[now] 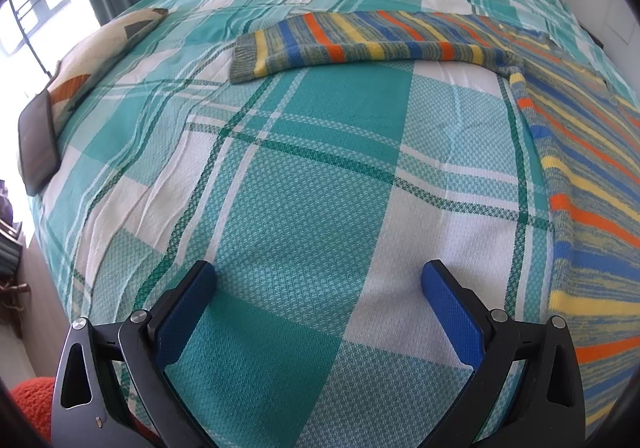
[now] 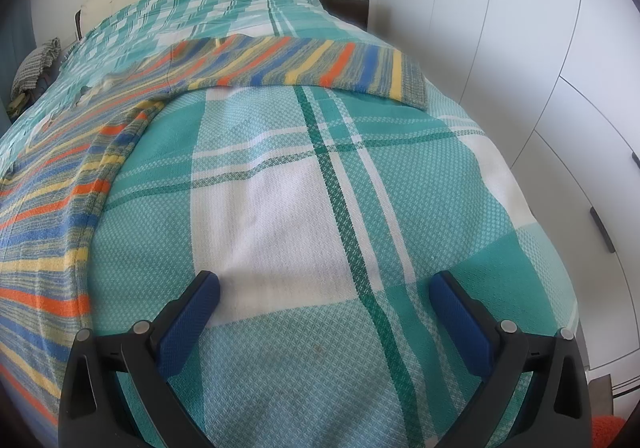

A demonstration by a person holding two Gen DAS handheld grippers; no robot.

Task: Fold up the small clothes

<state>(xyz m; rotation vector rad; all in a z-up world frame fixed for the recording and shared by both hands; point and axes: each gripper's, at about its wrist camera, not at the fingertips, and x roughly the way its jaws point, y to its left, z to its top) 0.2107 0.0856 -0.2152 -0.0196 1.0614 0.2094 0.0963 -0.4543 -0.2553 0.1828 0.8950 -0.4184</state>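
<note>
Striped knit sweater [image 1: 580, 151] spread flat and face-up on the teal plaid bedspread [image 1: 304, 175], both sleeves stretched out sideways: a layout that exposes every edge for folding. Left sleeve [image 1: 360, 43] running across the top of the left wrist view, grey-ribbed cuff [image 1: 246, 61] at its far end; body of the garment along the right border of that view. Right sleeve [image 2: 312, 65] mirrored in the right wrist view, cuff [image 2: 412, 81] toward the wardrobe doors [image 2: 520, 47], body down the left border.

Left gripper [image 1: 318, 280] spread wide, blue pads apart, nothing between them, hovering over bare bedspread well short of the sleeve. Right gripper [image 2: 324, 290] likewise wide and empty, over its own bare patch. One tool per side of the sweater, probably so each can take its own sleeve.

Folding not yet begun, by the look of it. Phone [image 1: 38, 143] and patterned pillow [image 1: 108, 47] parked at the bed's left edge, clear of the working area.
</note>
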